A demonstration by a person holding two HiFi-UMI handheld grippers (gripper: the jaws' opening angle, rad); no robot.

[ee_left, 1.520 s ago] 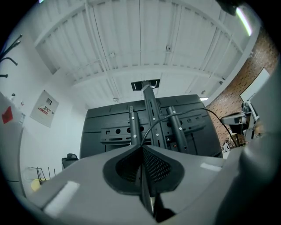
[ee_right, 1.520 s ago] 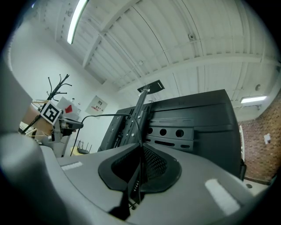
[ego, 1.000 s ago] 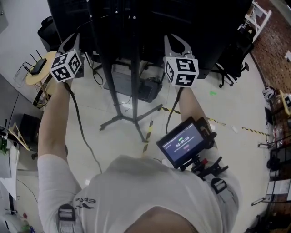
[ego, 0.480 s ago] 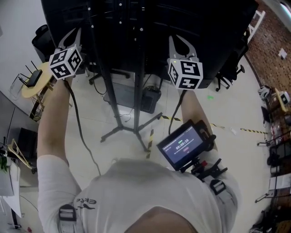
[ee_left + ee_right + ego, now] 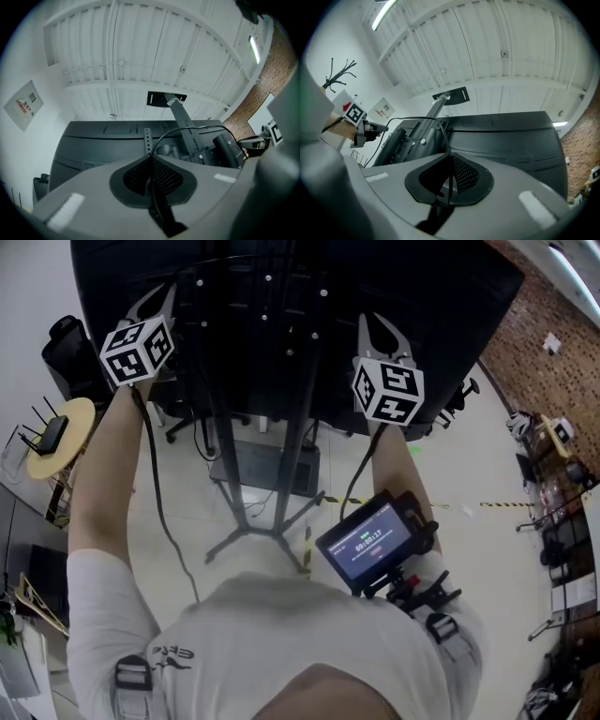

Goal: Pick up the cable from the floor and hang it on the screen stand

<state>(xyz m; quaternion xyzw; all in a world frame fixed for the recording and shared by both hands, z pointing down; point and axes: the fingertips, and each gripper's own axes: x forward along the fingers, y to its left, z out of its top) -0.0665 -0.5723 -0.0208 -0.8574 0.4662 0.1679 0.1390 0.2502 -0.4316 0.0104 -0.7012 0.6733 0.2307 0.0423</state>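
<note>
With my left gripper and right gripper each pinching the black cable raised at the screen stand back, I'd drape it level over the bracket, keeping slack.

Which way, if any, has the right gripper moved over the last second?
Yes, upward. The cube on the right gripper earlier hung mostly below the lower edge of the screen; now it lies wholly over the screen's back.
</note>
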